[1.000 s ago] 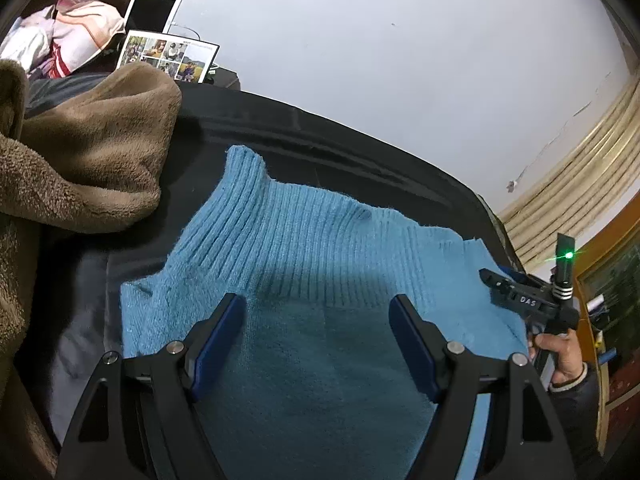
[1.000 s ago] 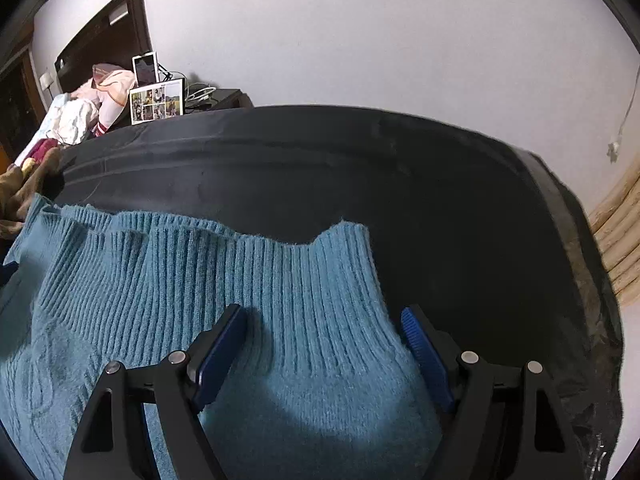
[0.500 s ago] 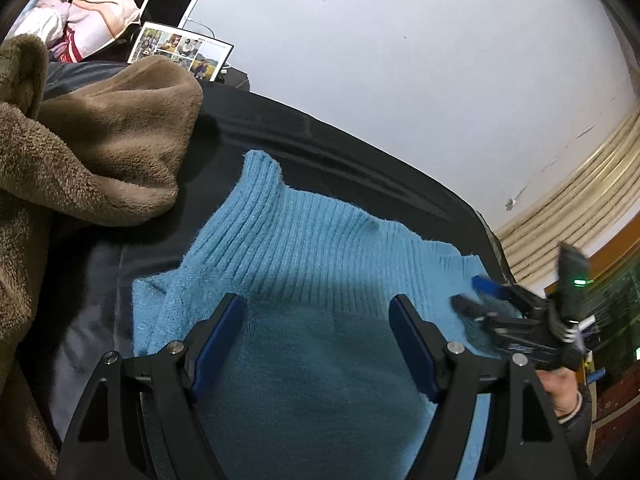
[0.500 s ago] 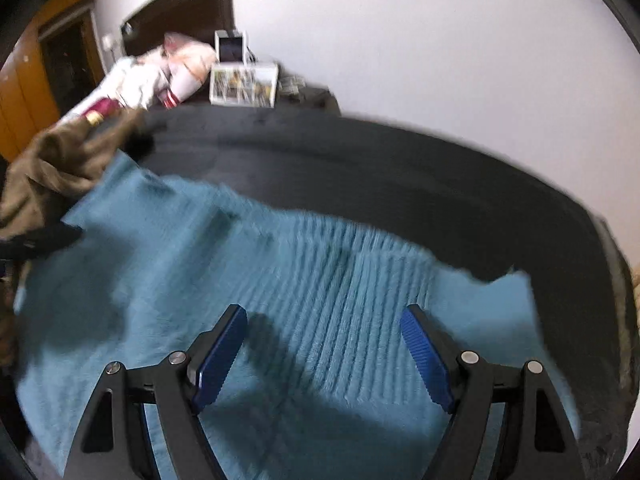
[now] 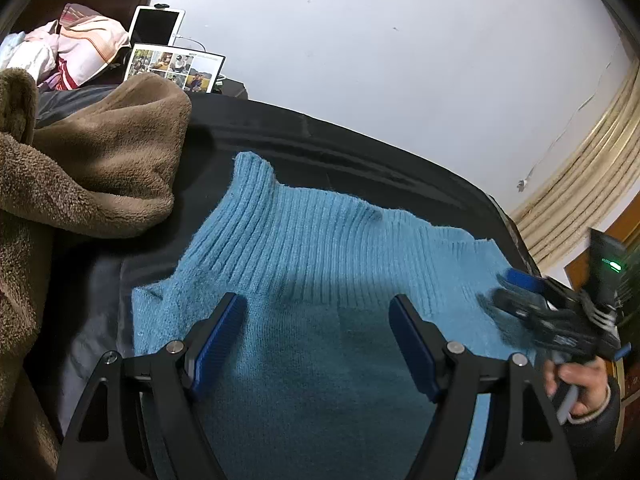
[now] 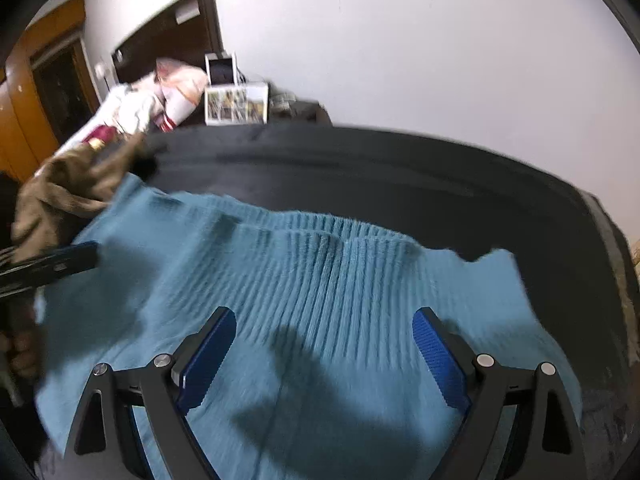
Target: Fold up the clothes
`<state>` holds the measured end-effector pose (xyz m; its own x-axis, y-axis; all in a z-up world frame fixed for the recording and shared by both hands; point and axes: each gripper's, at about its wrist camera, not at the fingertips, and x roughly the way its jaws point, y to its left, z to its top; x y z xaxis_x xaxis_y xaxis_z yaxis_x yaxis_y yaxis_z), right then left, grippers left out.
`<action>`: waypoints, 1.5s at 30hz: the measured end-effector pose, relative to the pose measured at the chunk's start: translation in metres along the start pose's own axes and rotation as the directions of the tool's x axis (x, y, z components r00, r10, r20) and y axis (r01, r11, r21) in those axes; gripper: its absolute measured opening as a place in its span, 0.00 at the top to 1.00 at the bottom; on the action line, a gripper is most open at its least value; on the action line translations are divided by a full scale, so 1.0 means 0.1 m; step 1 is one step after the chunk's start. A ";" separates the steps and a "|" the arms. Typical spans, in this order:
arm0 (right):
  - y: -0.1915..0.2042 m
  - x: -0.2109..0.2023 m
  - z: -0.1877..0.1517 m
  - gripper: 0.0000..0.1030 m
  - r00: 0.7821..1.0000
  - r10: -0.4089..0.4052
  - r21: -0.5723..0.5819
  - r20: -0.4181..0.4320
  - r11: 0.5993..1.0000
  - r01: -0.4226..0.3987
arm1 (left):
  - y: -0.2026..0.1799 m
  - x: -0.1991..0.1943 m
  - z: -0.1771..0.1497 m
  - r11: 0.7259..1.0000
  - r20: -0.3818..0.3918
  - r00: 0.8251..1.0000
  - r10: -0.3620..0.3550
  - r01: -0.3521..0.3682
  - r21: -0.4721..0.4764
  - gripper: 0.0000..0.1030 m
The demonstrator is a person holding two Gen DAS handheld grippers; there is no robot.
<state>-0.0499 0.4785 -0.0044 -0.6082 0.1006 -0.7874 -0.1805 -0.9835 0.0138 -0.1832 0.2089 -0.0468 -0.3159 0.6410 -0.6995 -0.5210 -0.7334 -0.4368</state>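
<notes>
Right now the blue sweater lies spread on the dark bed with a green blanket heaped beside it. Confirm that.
Not quite: the blanket is brown, not green, as the left wrist view shows. The blue sweater does lie spread on the dark bed, with the blanket heaped beside it.

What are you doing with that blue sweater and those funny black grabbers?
A person is folding clothes with a grabbing tool in each hand. The blue sweater lies spread on a dark surface, its ribbed edge facing the wall. The left tool hovers over it, open and holding nothing. The right tool is also above the sweater, jaws opening, with nothing pinched between them. A brown fleece blanket sits bunched up beside the sweater.
</notes>
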 end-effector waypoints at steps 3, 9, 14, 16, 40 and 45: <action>-0.05 -0.35 -0.24 0.11 0.999 -0.032 -0.002 0.044 0.999 0.032 | 0.00 0.01 0.00 1.000 0.001 1.000 -0.005 0.005 -0.002 0.23; -0.40 -0.67 -0.81 0.11 0.995 -0.087 0.086 0.049 0.993 0.083 | 0.02 0.00 -0.01 1.000 0.006 1.000 -0.016 0.016 -0.008 0.23; -0.62 -0.78 -1.10 0.11 0.988 -0.153 0.138 0.022 0.979 0.149 | 0.01 0.00 -0.03 1.000 0.013 1.000 -0.009 0.009 -0.001 0.23; -0.61 -0.74 -1.15 0.11 0.982 -0.188 0.103 0.003 0.977 0.187 | -0.01 -0.01 -0.04 1.000 0.016 1.000 -0.003 0.003 0.005 0.23; -0.40 -0.76 -0.86 0.03 0.938 -0.337 0.035 0.080 0.941 0.335 | -0.45 -0.27 -0.15 0.989 0.035 0.998 0.052 -0.056 0.134 0.22; -0.46 -0.48 -0.65 0.04 0.934 -0.355 0.040 0.046 0.935 0.354 | -0.56 -0.13 -0.24 0.975 -0.004 0.995 0.098 -0.096 0.199 0.21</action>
<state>0.0380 0.5095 -0.0073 -0.5390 0.4502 -0.7119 -0.4146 -0.8775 -0.2411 -0.1308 0.2359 -0.0274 -0.3623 0.5647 -0.7415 -0.6356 -0.7316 -0.2467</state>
